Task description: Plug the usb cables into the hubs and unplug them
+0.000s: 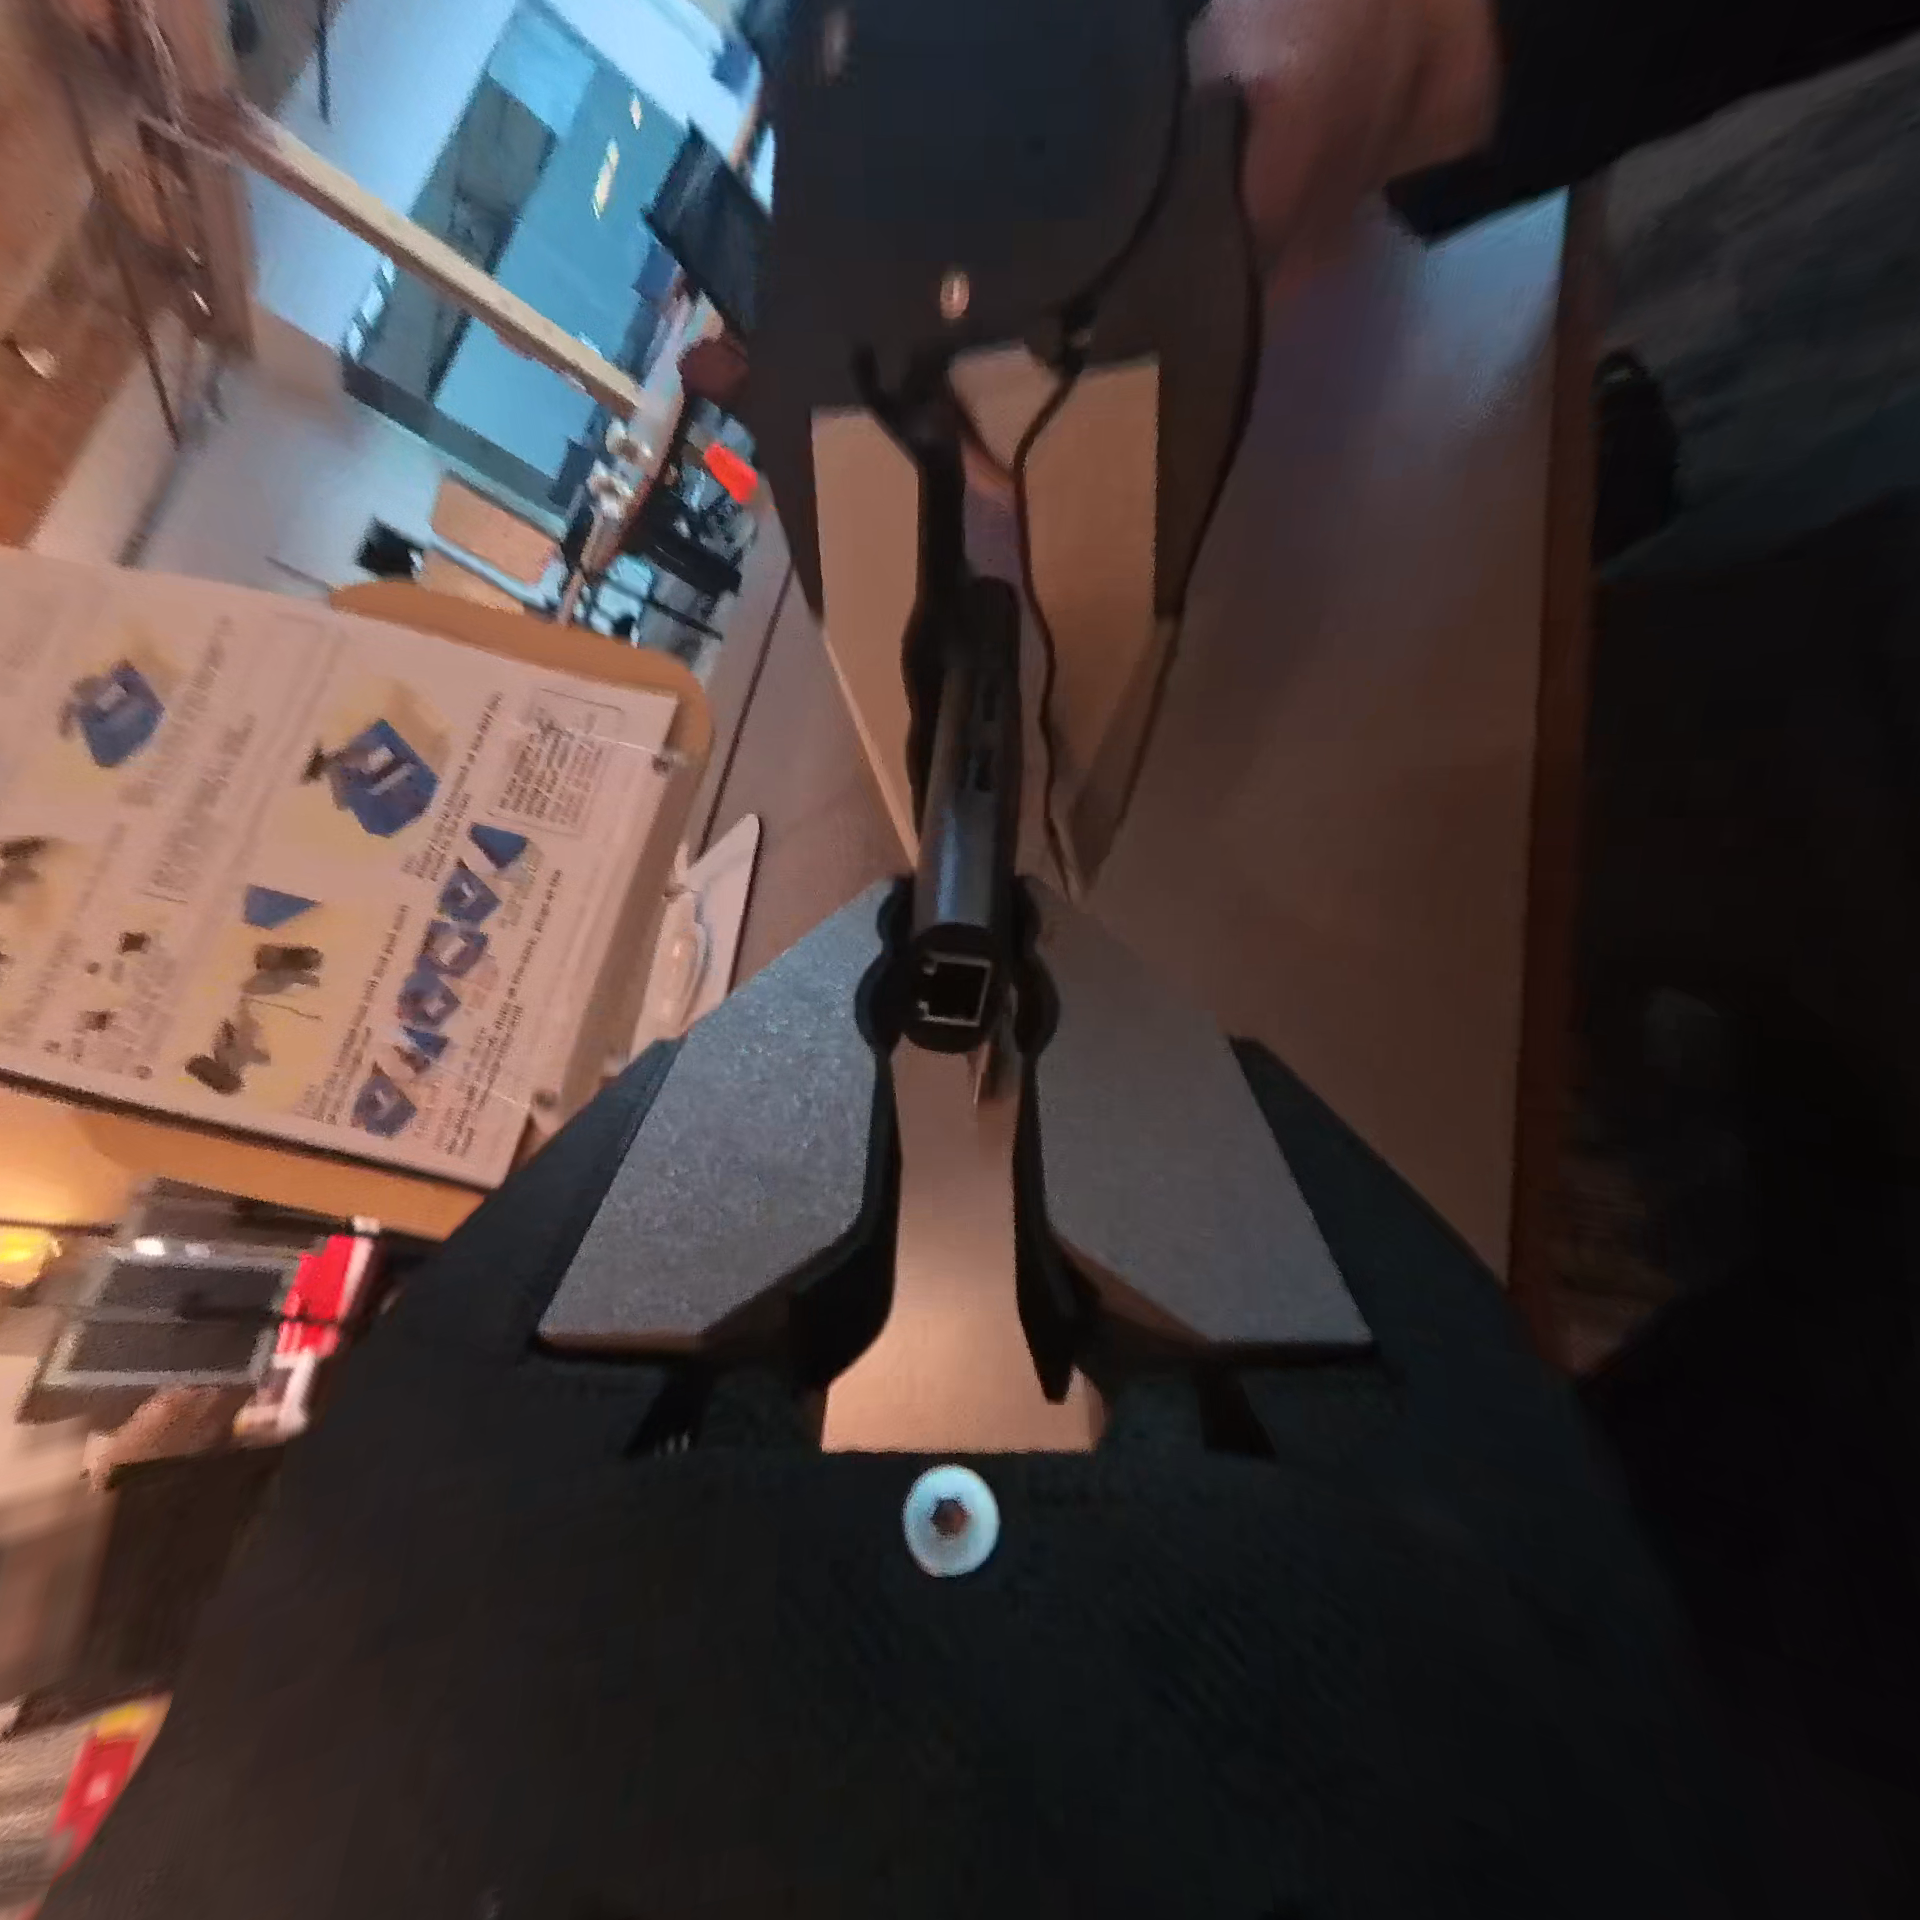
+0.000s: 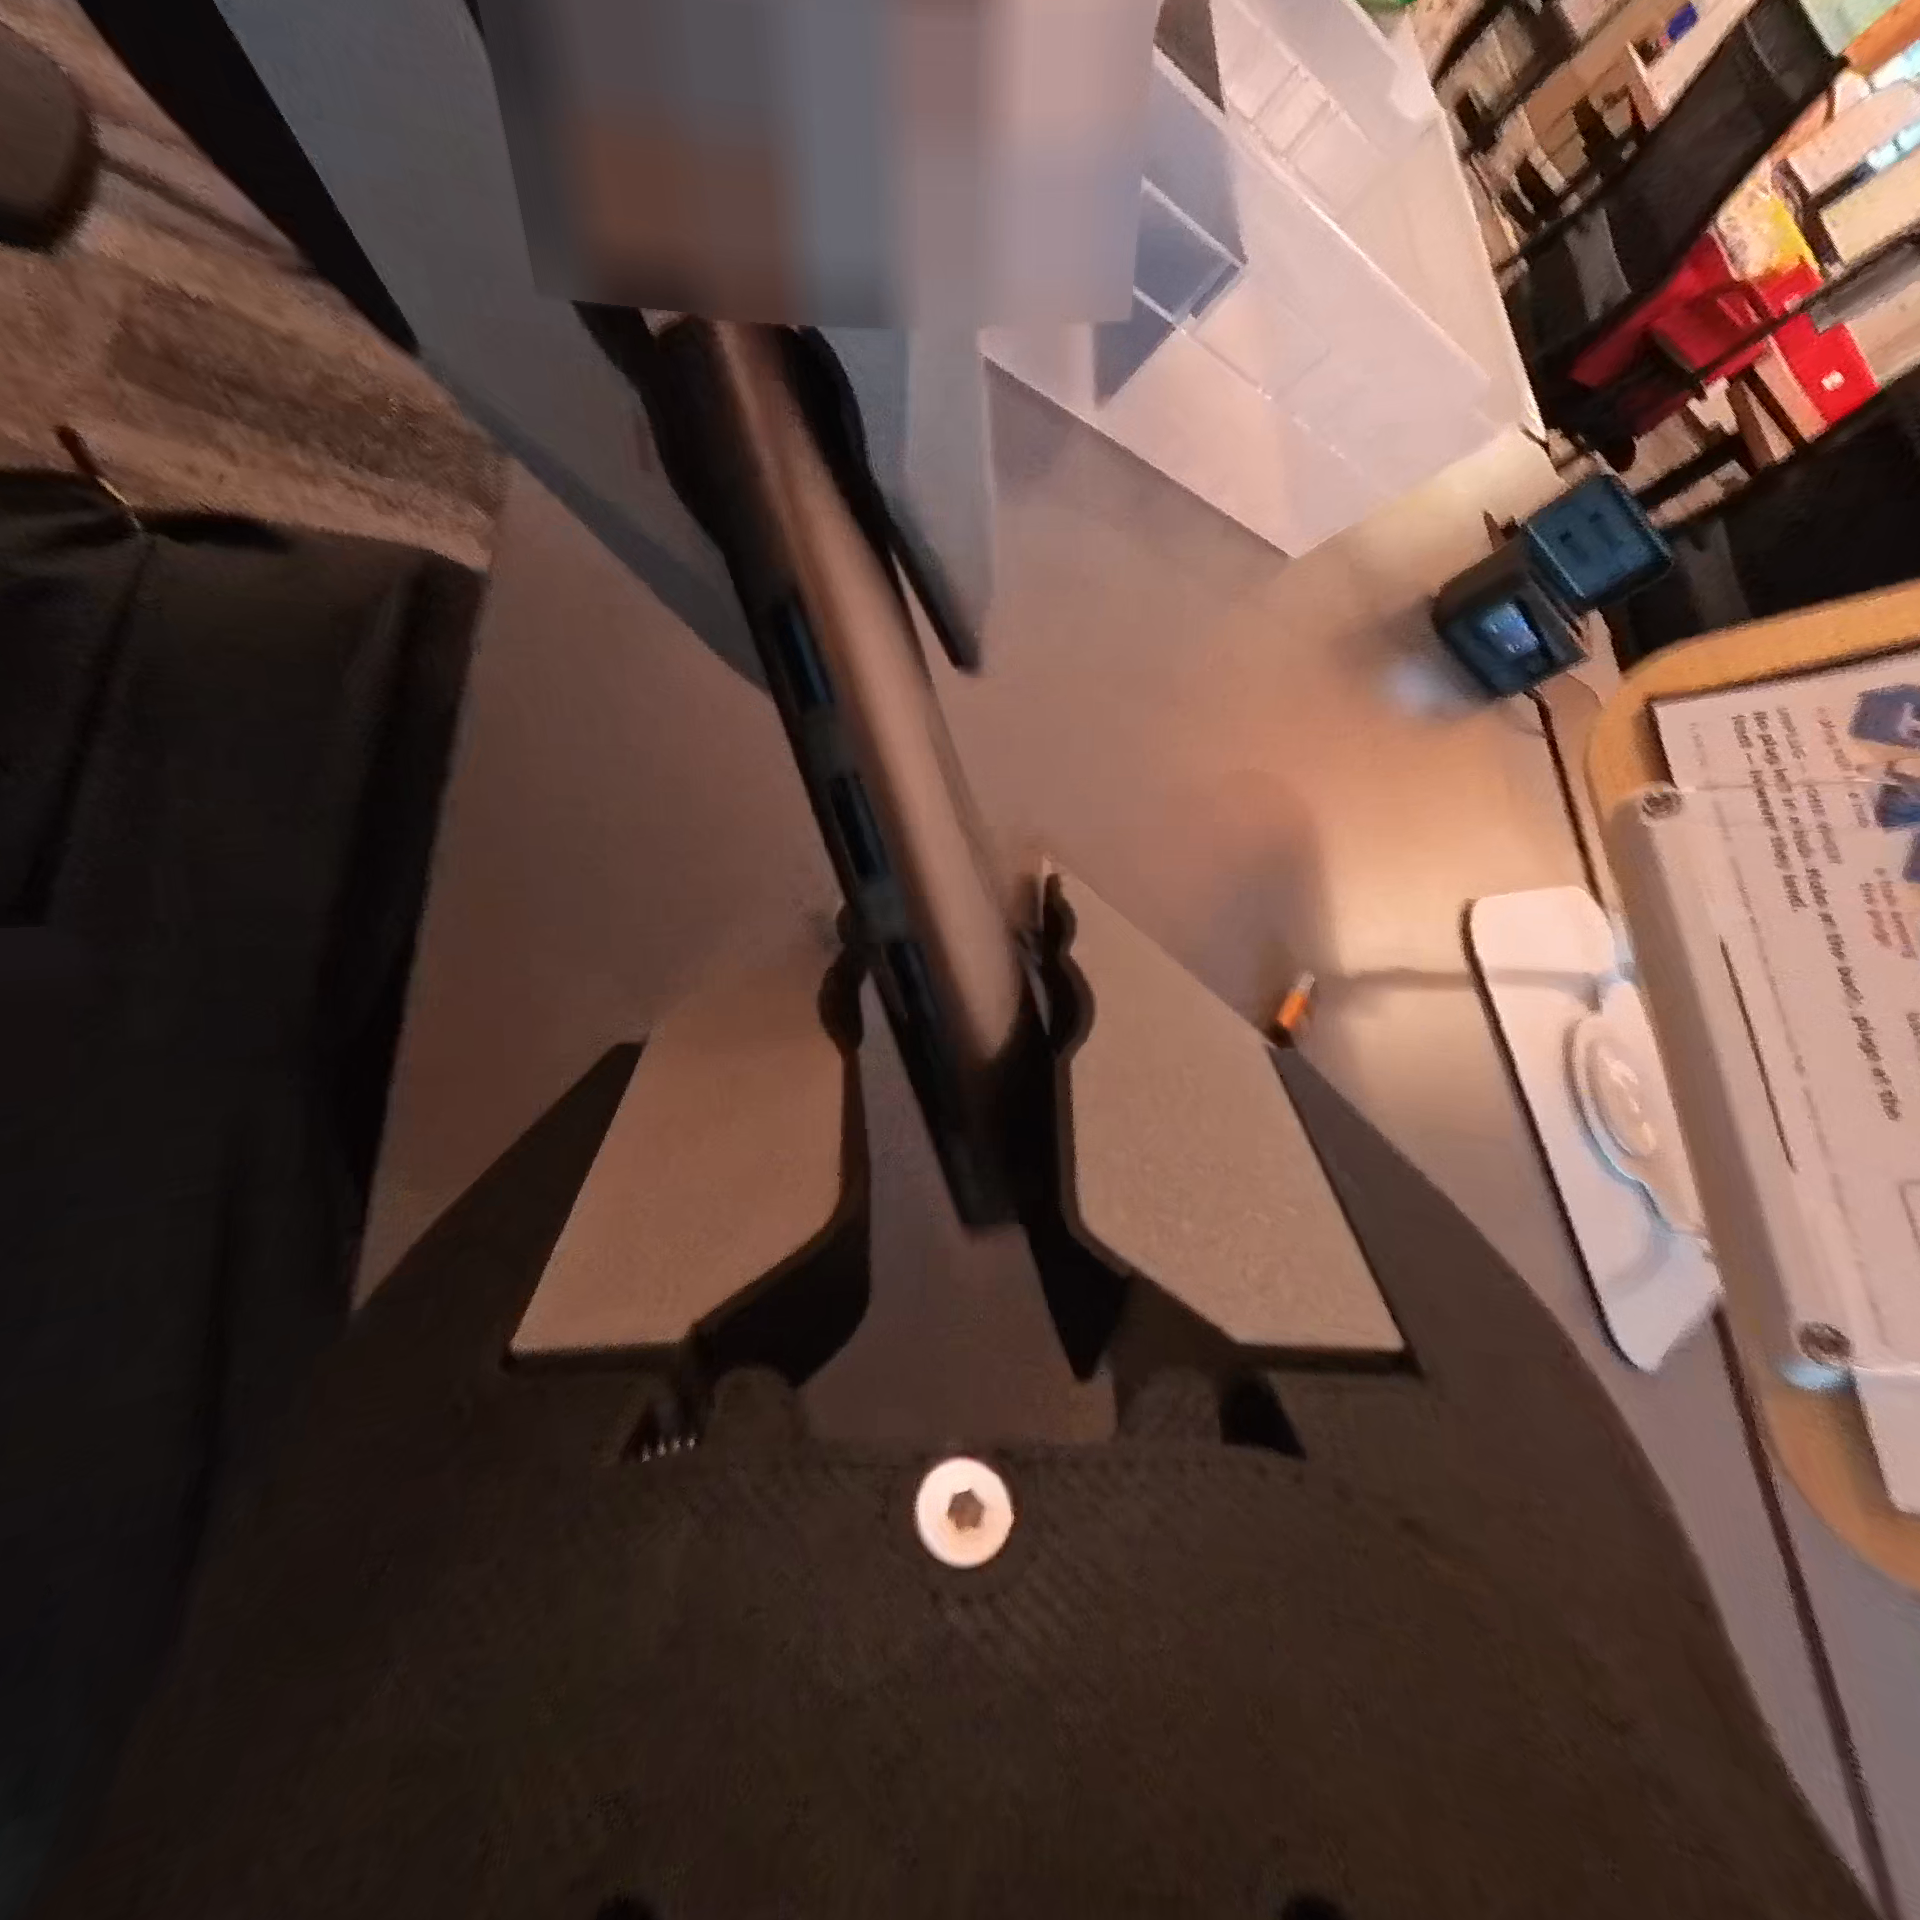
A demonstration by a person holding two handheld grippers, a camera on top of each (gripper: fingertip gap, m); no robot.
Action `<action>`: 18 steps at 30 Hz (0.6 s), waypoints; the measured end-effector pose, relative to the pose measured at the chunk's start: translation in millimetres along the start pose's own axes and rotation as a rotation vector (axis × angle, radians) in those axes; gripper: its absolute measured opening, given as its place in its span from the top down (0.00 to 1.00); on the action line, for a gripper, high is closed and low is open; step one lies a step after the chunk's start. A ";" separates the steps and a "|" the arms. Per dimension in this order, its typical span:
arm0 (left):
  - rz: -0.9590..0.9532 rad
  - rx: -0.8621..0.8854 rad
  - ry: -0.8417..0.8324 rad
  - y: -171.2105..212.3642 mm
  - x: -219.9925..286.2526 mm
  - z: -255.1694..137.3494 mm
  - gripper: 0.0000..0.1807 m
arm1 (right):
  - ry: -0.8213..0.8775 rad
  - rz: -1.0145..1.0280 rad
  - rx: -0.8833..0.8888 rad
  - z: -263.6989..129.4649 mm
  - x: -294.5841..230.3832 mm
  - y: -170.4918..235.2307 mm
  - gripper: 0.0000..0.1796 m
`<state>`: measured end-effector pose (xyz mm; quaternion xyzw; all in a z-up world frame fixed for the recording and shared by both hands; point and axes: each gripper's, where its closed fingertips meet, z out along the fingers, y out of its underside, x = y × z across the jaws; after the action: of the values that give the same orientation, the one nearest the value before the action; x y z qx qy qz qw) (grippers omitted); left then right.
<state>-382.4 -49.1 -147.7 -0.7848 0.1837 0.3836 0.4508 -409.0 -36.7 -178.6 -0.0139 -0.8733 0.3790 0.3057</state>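
Both tongs pinch one dark hub (image 1: 961, 831) by opposite ends: the left gripper (image 1: 954, 987) on the end with a square port, the right gripper (image 2: 956, 977) on the other. Left of the left tongs stands a printed sheet (image 1: 312, 862). Right of the right tongs lie a white pad (image 2: 1579, 1122) and blue cube (image 2: 1558, 582); nothing blocks either.

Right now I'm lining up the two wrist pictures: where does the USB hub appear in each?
Left wrist view: hub at centre, end-on, clamped between the left gripper fingertips.
Right wrist view: hub runs from top centre down into the right gripper, side ports showing.
Shared landmark: the printed instruction board.
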 end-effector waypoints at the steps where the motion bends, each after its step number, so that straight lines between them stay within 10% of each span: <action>1: -0.021 -0.045 -0.010 8.1 -6.7 -1.8 0.92 | 0.031 0.010 -0.015 -5.1 8.5 3.6 0.80; 10: -0.195 -0.544 -0.137 99.4 -56.3 -54.1 0.93 | 0.269 0.320 -0.213 -47.7 79.1 68.4 0.73; 18: -0.273 -0.379 -0.064 103.2 -41.6 -29.0 0.92 | 0.217 0.587 -0.275 16.3 79.8 93.5 0.65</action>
<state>-461.8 -130.4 -165.6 -0.8605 -0.0137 0.3712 0.3485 -502.1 39.8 -208.1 -0.3459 -0.8375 0.3259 0.2699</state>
